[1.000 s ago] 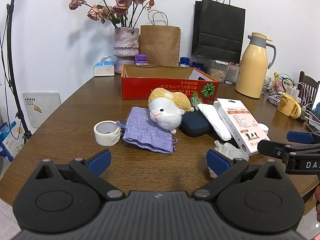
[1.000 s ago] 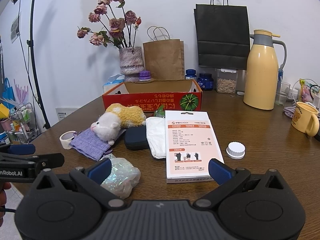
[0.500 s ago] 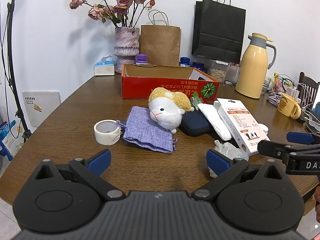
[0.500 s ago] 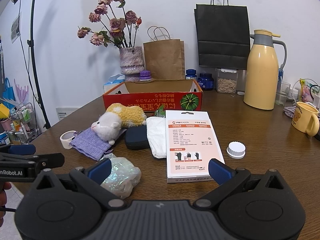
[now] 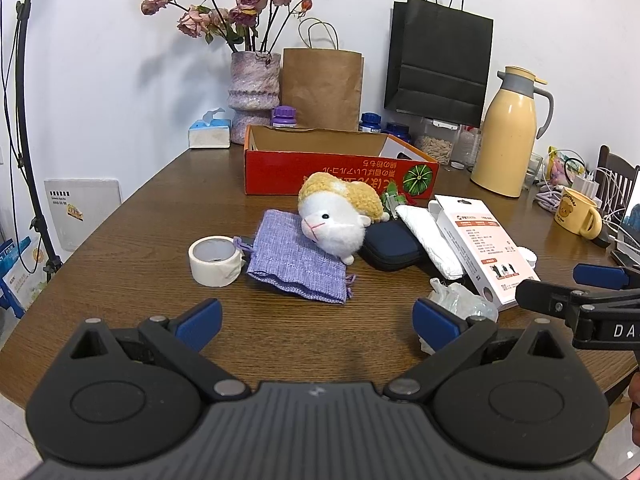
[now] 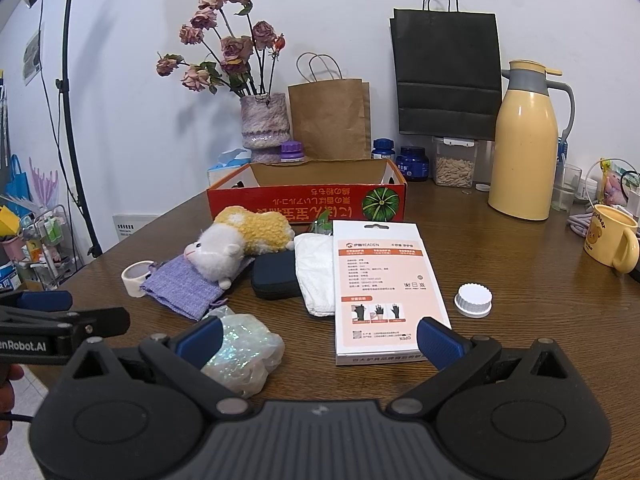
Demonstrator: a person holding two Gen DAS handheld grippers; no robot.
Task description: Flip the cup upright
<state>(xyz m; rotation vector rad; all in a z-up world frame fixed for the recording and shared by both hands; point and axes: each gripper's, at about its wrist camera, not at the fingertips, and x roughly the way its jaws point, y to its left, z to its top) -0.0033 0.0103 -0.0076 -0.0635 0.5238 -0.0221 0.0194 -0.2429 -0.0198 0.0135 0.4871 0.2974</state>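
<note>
Left hand-held gripper (image 5: 318,322): jaws spread wide, empty, held low over the near edge of the tabletop (image 5: 152,240). Ahead of its left finger, a tape roll (image 5: 216,261); ahead between the fingers, a purple fabric pouch (image 5: 294,264) with a plush toy (image 5: 340,218) resting on the pouch's far end. Just past its right finger, a crinkled plastic wrapper (image 5: 460,304).

Right hand-held gripper (image 6: 318,338): jaws spread wide, empty. The same wrapper lies against its left finger; a white-and-orange glove package (image 6: 386,288) lies flat ahead, its near corner by the right finger. Ahead to the right, a white screw cap (image 6: 473,300).

Cup (image 6: 610,242): yellow mug with bear print, far right of this gripper, well apart, near the tabletop's right side; mouth faces up, handle toward the viewer. Beyond, a yellow thermos jug (image 6: 526,140) and a red cardboard box (image 6: 308,200).
</note>
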